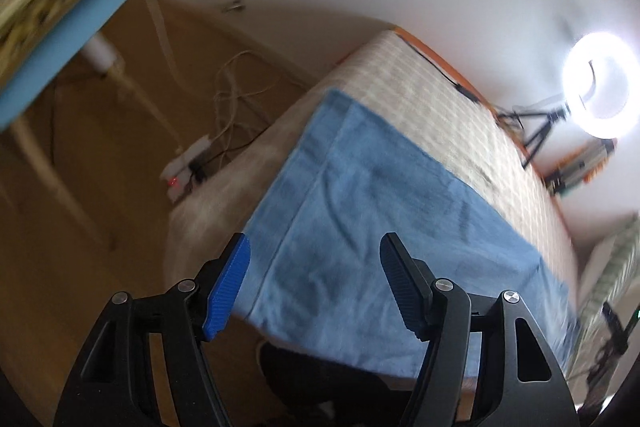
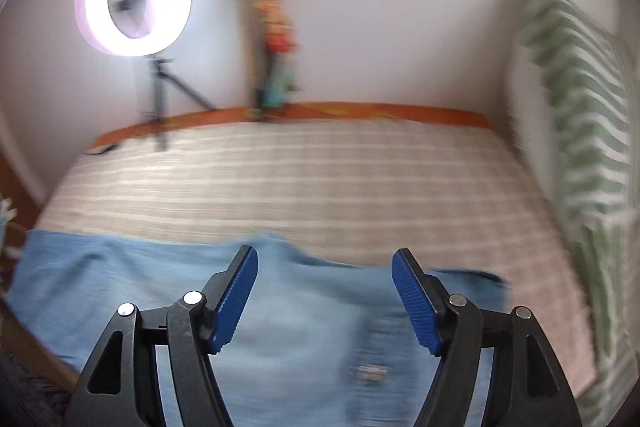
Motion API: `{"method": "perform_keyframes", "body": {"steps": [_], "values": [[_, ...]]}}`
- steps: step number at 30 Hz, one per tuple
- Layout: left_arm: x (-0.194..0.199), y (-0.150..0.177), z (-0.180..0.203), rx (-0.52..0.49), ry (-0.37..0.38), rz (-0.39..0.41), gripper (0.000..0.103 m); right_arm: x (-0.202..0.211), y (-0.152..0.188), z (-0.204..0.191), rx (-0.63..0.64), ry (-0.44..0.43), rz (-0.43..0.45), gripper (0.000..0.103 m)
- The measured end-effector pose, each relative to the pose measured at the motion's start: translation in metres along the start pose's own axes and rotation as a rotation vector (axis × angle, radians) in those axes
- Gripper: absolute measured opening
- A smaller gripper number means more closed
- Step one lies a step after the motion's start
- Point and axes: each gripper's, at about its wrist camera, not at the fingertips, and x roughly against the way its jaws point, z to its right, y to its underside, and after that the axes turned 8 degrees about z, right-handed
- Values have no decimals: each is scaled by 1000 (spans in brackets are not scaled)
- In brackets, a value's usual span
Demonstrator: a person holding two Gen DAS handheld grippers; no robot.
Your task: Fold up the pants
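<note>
I am looking down on the striped bed [image 2: 320, 179], where the blue pants [image 1: 380, 211] are lying flat along the near edge, part of the cloth reaching right to the mattress side. I am holding the left gripper [image 1: 314, 285] above them with its jaws standing apart and nothing between them; the right gripper [image 2: 324, 301] is likewise spread wide and carrying nothing over the waist end. My worry: both views are smearing, so a pinch made now may be catching only the top layer, or dragging the cloth off the edge towards the floor. A small patch [image 2: 370, 373] near the waistband may be bearing a label, but I am reading no lettering anywhere.
</note>
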Motion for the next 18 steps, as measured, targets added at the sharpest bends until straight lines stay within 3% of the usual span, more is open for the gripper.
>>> {"method": "perform_keyframes", "body": {"steps": [9,15,18], "values": [[-12,48,-54,383,97,5,67,-19,-4,-128,102,-267,7,73],[-18,62,-62,471,157,44,68,-33,4,-172,131,-357,-17,73],[-16,61,-61,467,165,70,66,-43,11,-187,134,-381,-32,73]]}}
